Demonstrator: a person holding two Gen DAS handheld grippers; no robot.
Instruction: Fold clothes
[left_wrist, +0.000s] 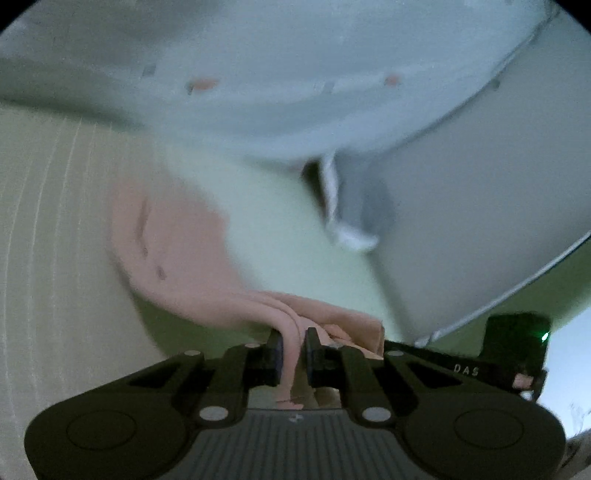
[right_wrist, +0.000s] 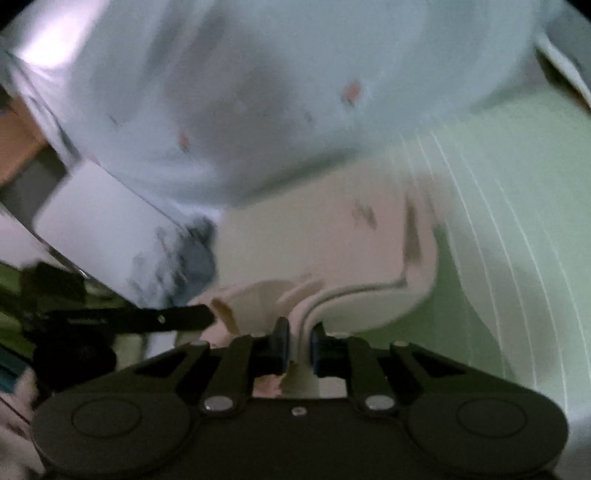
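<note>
A pink garment (left_wrist: 173, 251) hangs bunched in the middle of the left wrist view. My left gripper (left_wrist: 294, 341) is shut on a fold of its edge. The same pink garment (right_wrist: 332, 243) fills the centre of the right wrist view, paler there. My right gripper (right_wrist: 300, 338) is shut on another fold of its edge. The right gripper's black finger (left_wrist: 450, 363) shows at the lower right of the left wrist view, and the left gripper's finger (right_wrist: 147, 319) at the lower left of the right wrist view. Both views are blurred.
A pale blue patterned cloth (left_wrist: 280, 74) spreads behind the garment, also in the right wrist view (right_wrist: 240, 110). A pale green surface with thin white stripes (left_wrist: 44, 240) lies beneath (right_wrist: 517, 221). A grey panel (left_wrist: 461, 221) stands at right.
</note>
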